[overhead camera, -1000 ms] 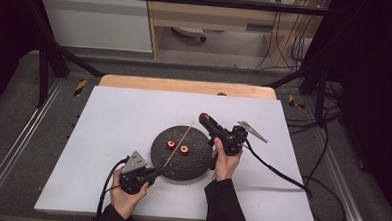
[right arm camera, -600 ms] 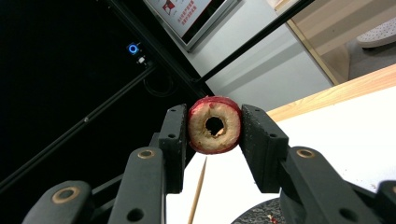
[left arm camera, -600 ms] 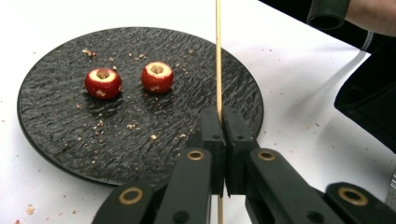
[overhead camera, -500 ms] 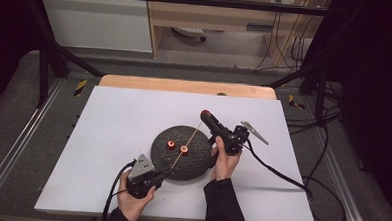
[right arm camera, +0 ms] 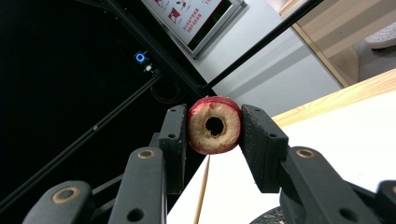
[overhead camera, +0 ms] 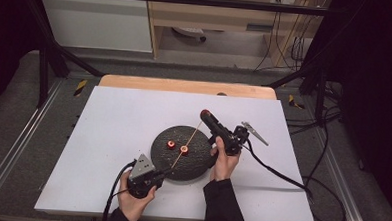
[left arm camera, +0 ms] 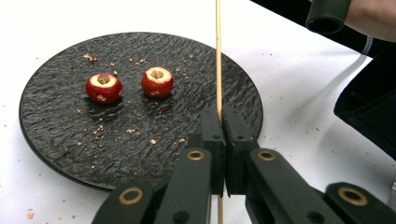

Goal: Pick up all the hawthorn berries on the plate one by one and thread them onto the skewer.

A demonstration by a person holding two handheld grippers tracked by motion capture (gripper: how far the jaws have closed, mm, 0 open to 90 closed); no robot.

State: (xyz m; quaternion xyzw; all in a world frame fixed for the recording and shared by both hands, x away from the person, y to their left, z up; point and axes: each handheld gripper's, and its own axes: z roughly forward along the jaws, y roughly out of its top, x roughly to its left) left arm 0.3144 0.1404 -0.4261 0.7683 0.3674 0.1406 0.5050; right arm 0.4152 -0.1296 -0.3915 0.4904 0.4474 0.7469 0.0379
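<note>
A round black plate [overhead camera: 202,161] [left arm camera: 56,126] lies on the white table, carrying two cored red fruits [left arm camera: 103,87] [left arm camera: 157,81], which also show as red dots [overhead camera: 171,144] [overhead camera: 184,149]. At the plate's near left edge, my left gripper [overhead camera: 165,172] [left arm camera: 223,114] is shut on a thin wooden skewer [left arm camera: 217,56] [overhead camera: 187,142]. The skewer slants across the plate toward my right gripper [overhead camera: 205,114] [right arm camera: 214,122]. That gripper, raised at the plate's far right, is shut on a third cored red fruit [right arm camera: 214,125], its hole facing the camera. The skewer's tip [right arm camera: 202,191] sits just below this fruit.
Crumbs are scattered over the plate and the white table [overhead camera: 108,126]. A small metal tool [overhead camera: 254,132] lies to the right of the right gripper. Black cables [overhead camera: 276,171] trail over the table's right side. A wooden strip [overhead camera: 185,86] runs along the far edge.
The left hand has shifted slightly to the right at the plate's near edge, and the skewer now slants up toward the fruit in the right gripper. The right hand has stayed put.
</note>
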